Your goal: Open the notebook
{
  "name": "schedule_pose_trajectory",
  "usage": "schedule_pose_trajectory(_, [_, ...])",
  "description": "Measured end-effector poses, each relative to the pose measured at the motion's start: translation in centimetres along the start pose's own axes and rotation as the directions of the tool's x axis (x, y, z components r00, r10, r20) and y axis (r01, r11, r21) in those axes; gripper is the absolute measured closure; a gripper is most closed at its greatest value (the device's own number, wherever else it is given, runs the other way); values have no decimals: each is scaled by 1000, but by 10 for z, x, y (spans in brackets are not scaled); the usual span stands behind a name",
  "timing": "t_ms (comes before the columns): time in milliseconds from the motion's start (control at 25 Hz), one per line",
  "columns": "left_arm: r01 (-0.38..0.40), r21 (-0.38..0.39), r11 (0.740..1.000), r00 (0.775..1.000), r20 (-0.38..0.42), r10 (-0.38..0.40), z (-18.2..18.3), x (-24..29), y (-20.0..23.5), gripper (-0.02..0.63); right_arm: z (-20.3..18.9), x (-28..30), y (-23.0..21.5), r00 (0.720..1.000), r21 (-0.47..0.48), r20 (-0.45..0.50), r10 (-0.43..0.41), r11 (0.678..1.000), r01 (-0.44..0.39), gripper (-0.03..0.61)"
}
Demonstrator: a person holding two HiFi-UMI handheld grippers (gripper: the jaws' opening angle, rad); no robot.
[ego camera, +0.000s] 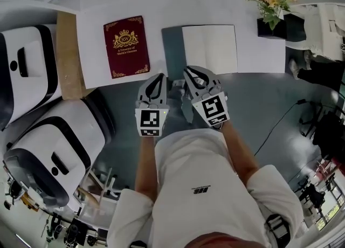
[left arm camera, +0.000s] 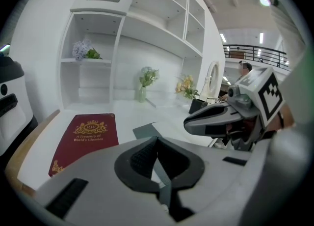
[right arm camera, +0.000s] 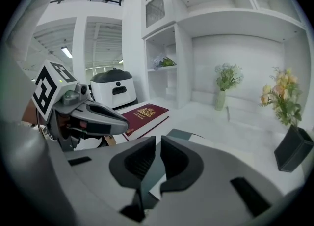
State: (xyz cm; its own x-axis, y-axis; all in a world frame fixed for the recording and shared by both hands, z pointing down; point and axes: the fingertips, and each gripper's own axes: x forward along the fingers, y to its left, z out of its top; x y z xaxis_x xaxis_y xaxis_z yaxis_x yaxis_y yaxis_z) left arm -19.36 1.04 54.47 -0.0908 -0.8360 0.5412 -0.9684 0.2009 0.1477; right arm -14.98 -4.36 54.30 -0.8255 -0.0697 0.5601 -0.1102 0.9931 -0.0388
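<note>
The notebook (ego camera: 209, 49) lies open on the white table (ego camera: 259, 53), with a blank white page on the right and its grey cover (ego camera: 172, 47) folded out to the left. My left gripper (ego camera: 157, 78) and right gripper (ego camera: 189, 72) hover side by side just in front of it, over the table's near edge, both shut and holding nothing. In the left gripper view the shut left gripper (left arm camera: 156, 142) points at the grey cover (left arm camera: 146, 130), with the right gripper (left arm camera: 192, 120) alongside. The right gripper (right arm camera: 158, 142) in its own view faces the cover (right arm camera: 184, 134).
A dark red hardback book (ego camera: 126, 46) lies left of the notebook. A black pot of yellow flowers (ego camera: 272, 12) stands at the table's right end. A wooden board (ego camera: 68, 53) and two white machines (ego camera: 29, 66) (ego camera: 56, 152) are at the left. Shelves with vases (left arm camera: 143, 92) rise behind the table.
</note>
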Motion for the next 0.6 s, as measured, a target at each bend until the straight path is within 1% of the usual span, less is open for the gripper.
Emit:
schedule_pose_trajectory(320, [56, 50, 997, 998, 31, -57, 28, -1, -19, 614, 16, -29, -6, 998, 11, 28, -59, 998, 58, 557])
schedule_pose_trajectory(600, [80, 67, 995, 996, 29, -82, 35, -8, -35, 614, 19, -48, -10, 996, 12, 31, -87, 996, 86, 559])
